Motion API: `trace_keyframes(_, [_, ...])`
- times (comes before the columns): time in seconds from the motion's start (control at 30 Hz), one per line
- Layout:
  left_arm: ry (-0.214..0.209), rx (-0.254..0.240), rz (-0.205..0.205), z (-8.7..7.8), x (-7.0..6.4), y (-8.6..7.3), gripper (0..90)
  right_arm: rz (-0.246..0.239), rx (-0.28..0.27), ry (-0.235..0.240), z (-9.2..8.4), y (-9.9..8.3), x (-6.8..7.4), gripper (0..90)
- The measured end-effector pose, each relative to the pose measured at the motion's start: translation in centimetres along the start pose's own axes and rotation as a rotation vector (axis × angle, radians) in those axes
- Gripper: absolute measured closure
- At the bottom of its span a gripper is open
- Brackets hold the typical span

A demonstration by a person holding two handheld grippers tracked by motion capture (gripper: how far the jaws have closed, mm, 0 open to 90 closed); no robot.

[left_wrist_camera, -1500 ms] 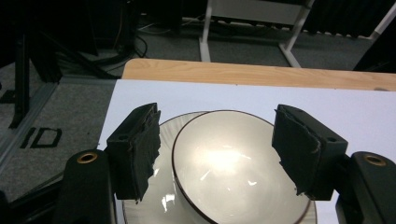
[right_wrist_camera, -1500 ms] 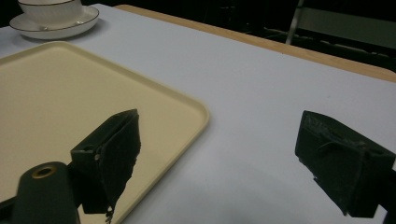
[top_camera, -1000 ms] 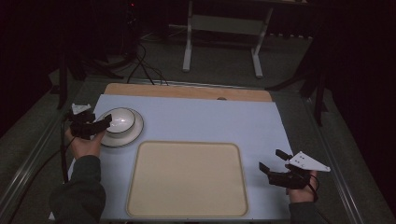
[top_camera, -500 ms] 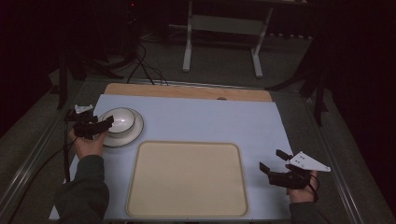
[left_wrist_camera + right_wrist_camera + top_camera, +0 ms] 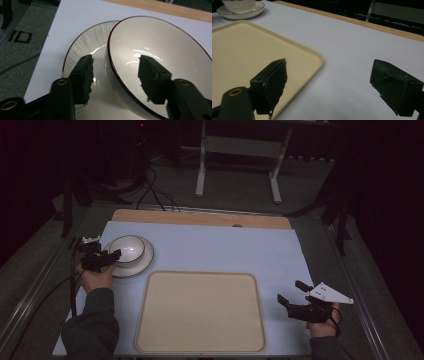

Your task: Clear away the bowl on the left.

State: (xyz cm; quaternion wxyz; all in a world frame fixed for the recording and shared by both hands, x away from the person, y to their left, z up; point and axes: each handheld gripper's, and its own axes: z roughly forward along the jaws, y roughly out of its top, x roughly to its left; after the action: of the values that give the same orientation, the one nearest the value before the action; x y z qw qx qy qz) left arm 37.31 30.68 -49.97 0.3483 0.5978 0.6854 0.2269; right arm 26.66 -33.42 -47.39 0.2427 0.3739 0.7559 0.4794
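A white bowl (image 5: 127,249) with a dark rim stands on a matching saucer (image 5: 139,266) at about ten o'clock on the pale blue worktop (image 5: 215,247), just beyond the far-left corner of a cream tray (image 5: 200,312) that lies at six o'clock. The left gripper (image 5: 111,257) reaches in from the bowl's eight o'clock side. In the left gripper view its jaws straddle the bowl's near wall, one pad inside the bowl (image 5: 180,57) and the other outside over the saucer (image 5: 85,50); they have just been closing with the rim between them, but a gap remains and they do not yet clamp it. The right gripper (image 5: 290,294) hovers at about four o'clock, just right of the tray, its jaws spread wide with nothing between them.
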Motion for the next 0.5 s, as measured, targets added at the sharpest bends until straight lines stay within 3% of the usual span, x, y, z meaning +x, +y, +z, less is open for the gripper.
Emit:
trace_keyframes(0.17, [-0.022,0.033,-0.016,0.43,-0.07,-0.22,59.8,0.002,-0.001,0.000,-0.05,-0.01,-0.03,13.8])
trace_keyframes(0.3, [-0.031,0.036,-0.053,0.51,0.09,-0.26,63.0,0.002,0.000,0.001,-0.03,-0.01,-0.02,13.8])
trace_keyframes(0.5, [-0.034,0.060,-0.067,0.70,0.24,-0.42,72.1,0.002,0.001,0.000,-0.05,-0.02,-0.03,13.8])
